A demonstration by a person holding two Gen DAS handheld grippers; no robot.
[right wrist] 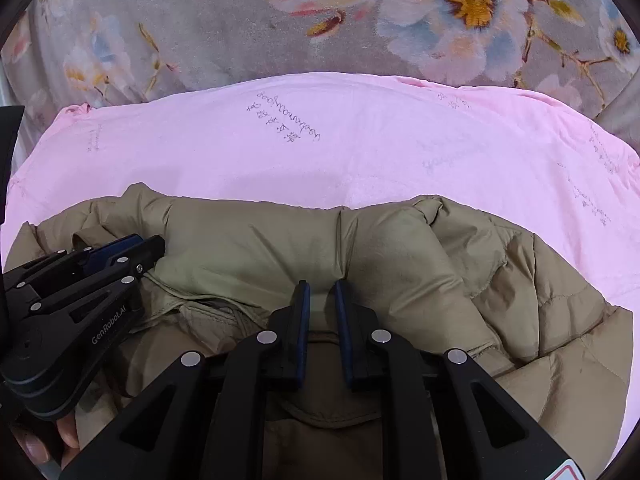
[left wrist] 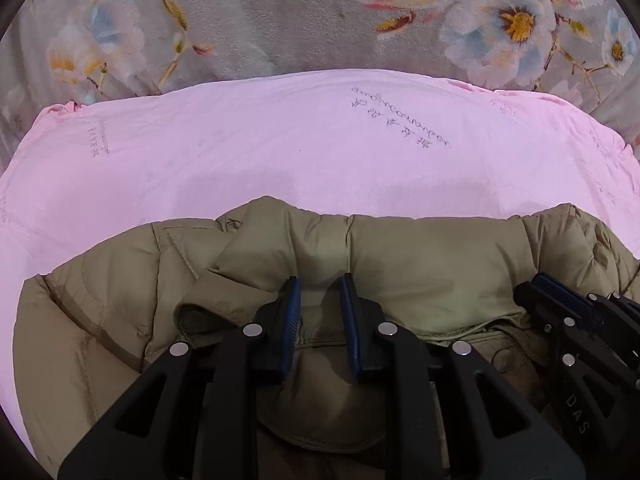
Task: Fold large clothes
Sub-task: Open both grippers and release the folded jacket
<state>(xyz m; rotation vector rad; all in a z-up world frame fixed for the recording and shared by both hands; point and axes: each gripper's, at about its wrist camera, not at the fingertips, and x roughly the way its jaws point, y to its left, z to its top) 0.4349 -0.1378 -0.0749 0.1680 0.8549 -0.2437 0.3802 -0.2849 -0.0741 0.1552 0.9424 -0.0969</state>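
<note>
Two pairs of tongs sit side by side over the khaki puffer jacket (left wrist: 400, 264), and the relation we care about is simple: the jacket lies directly under and just ahead of both, its long axis running left to right across the pink sheet (left wrist: 280, 152), crosswise to the way the tongs point. The folded, rounded far edge of the jacket runs just beyond the fingertips in both wrist views, with bare pink sheet past it and a floral blanket (left wrist: 260, 12) farther off. Our left tongs (left wrist: 320, 284) have their blue pads drawn narrowly together with a ridge of jacket fabric showing in the slim gap; we judge they are pinching that fold, though the contact itself is hard to confirm. Our right tongs (right wrist: 322, 288) look the same (narrow gap, fabric rising between the pads), so we read them as nipping the jacket too. Neither hand is clearly nearer: each is on the garment, the left tongs toward the jacket's left part and the right tongs toward its right, close enough that each appears at the edge of the other's view. A fingertip (right wrist: 36, 448) of the person shows at the lower left of the right wrist view. No containers are visible, so nothing holds anything here; the jacket rests openly on the sheet-covered bed.
</note>
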